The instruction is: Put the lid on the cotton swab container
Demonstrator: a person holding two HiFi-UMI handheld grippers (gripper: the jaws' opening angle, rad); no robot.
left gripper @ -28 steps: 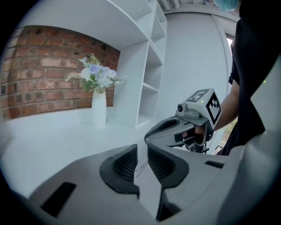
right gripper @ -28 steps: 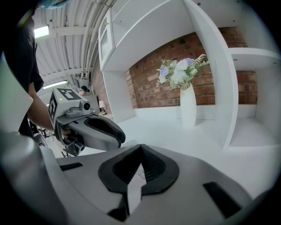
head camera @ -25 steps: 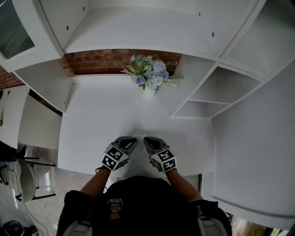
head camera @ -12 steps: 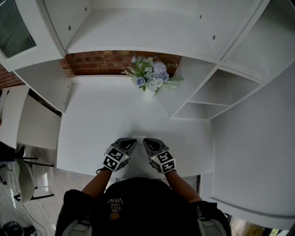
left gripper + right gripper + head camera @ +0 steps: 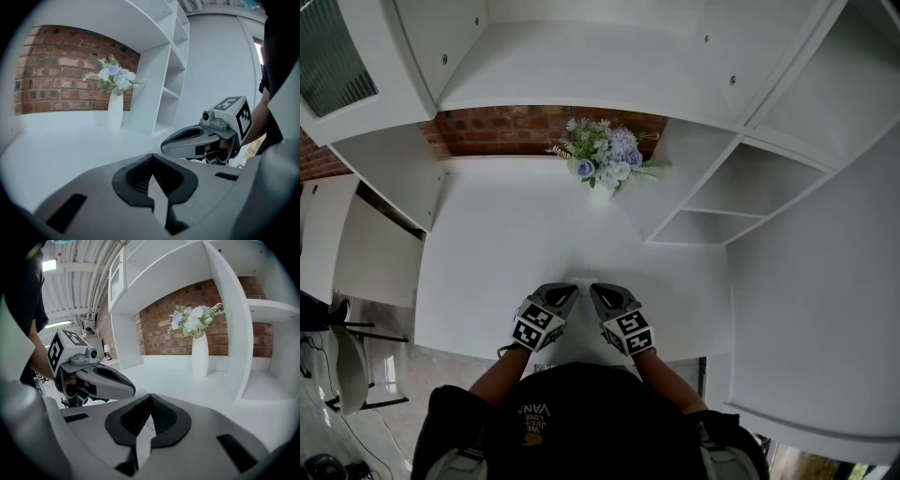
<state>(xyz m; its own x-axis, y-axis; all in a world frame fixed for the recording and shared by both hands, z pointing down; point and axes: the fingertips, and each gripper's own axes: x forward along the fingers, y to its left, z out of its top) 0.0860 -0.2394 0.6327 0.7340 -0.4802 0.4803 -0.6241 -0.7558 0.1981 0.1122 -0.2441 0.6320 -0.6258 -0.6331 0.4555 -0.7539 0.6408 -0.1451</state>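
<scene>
The left tool [image 5: 569,290] hung low over the near edge of the white bench [image 5: 497,244], nose angled inward to the right and marker cube [image 5: 534,328] toward the person. In the left gripper view its black pads [image 5: 133,180] stood almost together. Only a thin white slit parted them, and nothing was plainly gripped.

Just past its tip, between the two noses, the cotton swab container [image 5: 585,278] showed only as a small pale patch against the white bench. It was too small and too like the bench to make out its shape, or whether a lid sat on it. It lay close against both tips.

The right tool [image 5: 599,292] mirrored the left, nose angled inward to the left. In the right gripper view its jaws were likewise narrow, and the slit between them showed a white surface with faint dark print. Each tool's grey nose crowded the other's view, just beside it.

Farther back, a strip of brick wall [image 5: 516,128] ran behind the bench. A white vase of pale blue and white flowers [image 5: 605,159] stood upright before it, well apart from the tools. To the right stood a white shelf unit [image 5: 741,202], its open compartments facing the bench.
</scene>
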